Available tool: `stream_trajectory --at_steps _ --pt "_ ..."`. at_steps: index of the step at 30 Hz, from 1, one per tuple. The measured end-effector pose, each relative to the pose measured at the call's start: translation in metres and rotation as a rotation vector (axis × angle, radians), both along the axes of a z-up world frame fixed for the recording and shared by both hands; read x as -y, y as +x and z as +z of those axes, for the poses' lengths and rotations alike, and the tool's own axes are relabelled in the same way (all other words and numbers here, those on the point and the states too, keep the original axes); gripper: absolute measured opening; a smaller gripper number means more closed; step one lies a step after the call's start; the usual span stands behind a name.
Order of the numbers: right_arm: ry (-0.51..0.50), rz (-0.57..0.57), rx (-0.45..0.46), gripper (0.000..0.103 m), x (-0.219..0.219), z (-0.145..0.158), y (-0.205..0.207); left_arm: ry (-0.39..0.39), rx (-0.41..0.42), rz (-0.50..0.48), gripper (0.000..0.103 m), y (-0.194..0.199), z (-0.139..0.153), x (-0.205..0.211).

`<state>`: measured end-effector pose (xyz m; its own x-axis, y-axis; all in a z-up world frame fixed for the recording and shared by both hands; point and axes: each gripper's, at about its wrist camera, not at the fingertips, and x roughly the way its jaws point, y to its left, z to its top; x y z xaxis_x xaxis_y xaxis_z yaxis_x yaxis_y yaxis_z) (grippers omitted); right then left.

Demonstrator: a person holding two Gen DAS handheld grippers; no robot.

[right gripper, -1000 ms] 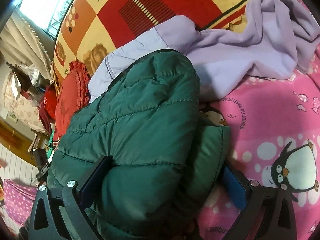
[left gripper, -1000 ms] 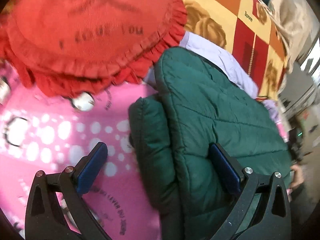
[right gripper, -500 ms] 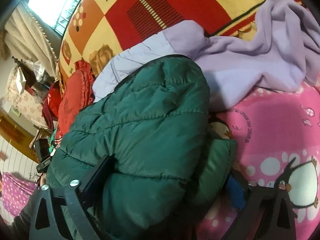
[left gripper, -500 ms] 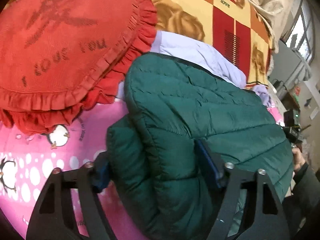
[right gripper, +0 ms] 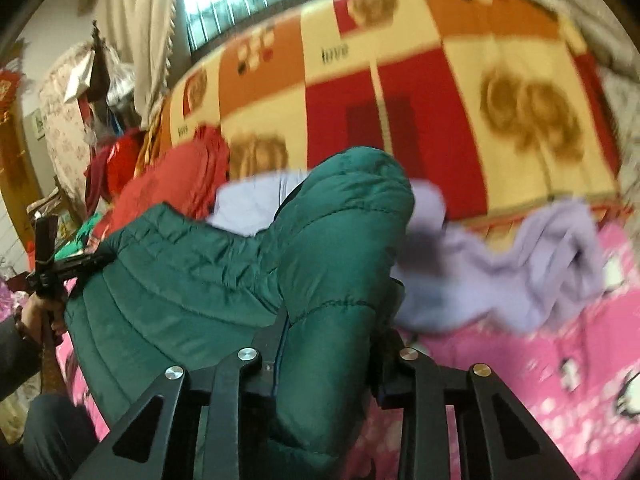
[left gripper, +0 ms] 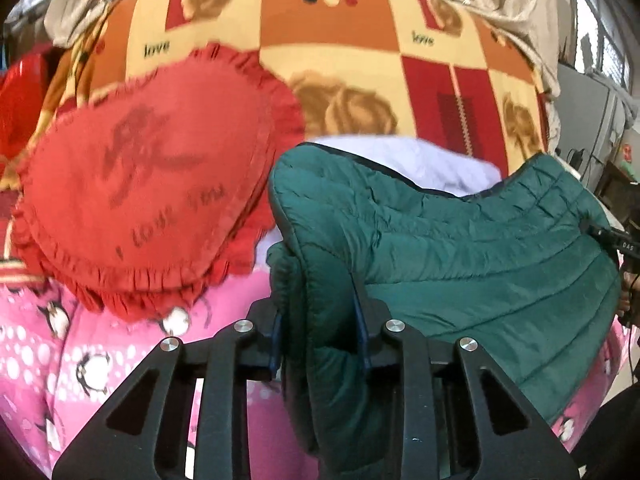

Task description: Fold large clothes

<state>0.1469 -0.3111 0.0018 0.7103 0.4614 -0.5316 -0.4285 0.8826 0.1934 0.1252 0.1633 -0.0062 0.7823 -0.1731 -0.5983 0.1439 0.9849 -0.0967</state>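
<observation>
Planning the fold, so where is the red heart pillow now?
In the left wrist view, the red heart pillow lies upper left on the pink penguin blanket, directly left of the green jacket.

Left gripper: jaws closed on a bunched fold of the green quilted jacket, which is raised and spreads to the right above the pink penguin-print bedsheet. A red frilled heart cushion lies just left of the jacket. A pale lilac garment shows behind it, against a red-and-orange patterned blanket.
</observation>
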Motion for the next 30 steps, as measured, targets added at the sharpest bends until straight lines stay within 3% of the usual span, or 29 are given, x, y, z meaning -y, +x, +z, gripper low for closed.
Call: stream_trajectory --at_steps 5,8,16,18,20,24,28,30 --pt "0.026 -0.091 0.092 0.03 0.011 0.022 0.004 -0.014 0.072 0.007 0.025 0.011 0.023 0.012" --pt "0.048 -0.13 0.102 0.03 0.019 0.024 0.017 -0.031 0.063 0.014 0.025 0.033 0.03 0.017" --pt "0.065 -0.195 -0.051 0.031 0.025 -0.026 0.069 -0.047 -0.08 0.059 0.026 0.083 -0.015 0.021" --pt "0.099 -0.204 -0.089 0.035 0.031 -0.033 0.074 -0.054 -0.098 0.065 0.031 0.089 -0.026 0.018" --pt "0.124 -0.245 -0.151 0.057 0.037 -0.041 0.08 -0.063 -0.123 0.077 0.045 0.092 -0.033 0.016" --pt "0.194 -0.286 -0.232 0.059 0.049 -0.046 0.081 -0.136 -0.154 0.102 0.055 0.091 -0.035 0.005" --pt "0.239 -0.341 -0.181 0.061 0.061 -0.025 0.067 -0.178 -0.136 0.115 0.055 0.08 -0.025 -0.008" --pt "0.247 -0.365 -0.113 0.069 0.064 -0.009 0.056 -0.179 -0.114 0.12 0.055 0.076 -0.018 -0.01"
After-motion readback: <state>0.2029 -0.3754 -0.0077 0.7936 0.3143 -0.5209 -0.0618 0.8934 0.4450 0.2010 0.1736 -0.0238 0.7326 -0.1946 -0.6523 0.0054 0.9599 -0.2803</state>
